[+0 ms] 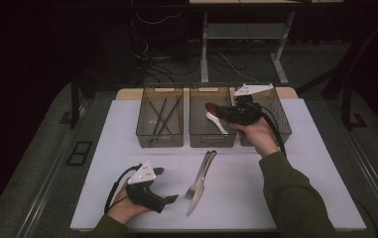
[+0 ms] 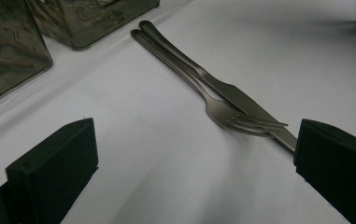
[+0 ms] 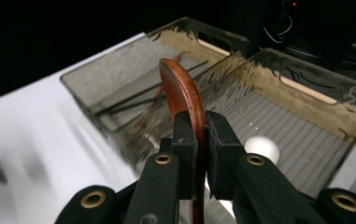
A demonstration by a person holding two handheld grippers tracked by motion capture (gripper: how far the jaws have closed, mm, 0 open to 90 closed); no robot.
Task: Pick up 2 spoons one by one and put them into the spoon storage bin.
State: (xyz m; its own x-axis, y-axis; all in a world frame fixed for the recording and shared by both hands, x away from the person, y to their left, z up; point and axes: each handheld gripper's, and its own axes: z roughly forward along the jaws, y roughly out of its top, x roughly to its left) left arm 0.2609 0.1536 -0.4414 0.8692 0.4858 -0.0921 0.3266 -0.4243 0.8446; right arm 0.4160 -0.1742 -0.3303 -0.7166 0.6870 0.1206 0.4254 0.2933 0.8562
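Item: wooden spoon (image 3: 180, 95) | Handling: light, stiff, smooth, may pivot | Hold: mid-handle | Right claw (image 3: 199, 135): clamped on spoon over middle bin (image 1: 212, 135) | Left claw (image 2: 189, 163): wide, empty

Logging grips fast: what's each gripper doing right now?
Left gripper: open, empty.
Right gripper: shut on a wooden spoon.

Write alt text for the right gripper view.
The right gripper is shut on a brown wooden spoon, held edge-on above the middle clear bin, where a white spoon lies. Beyond it, another bin holds dark chopsticks.
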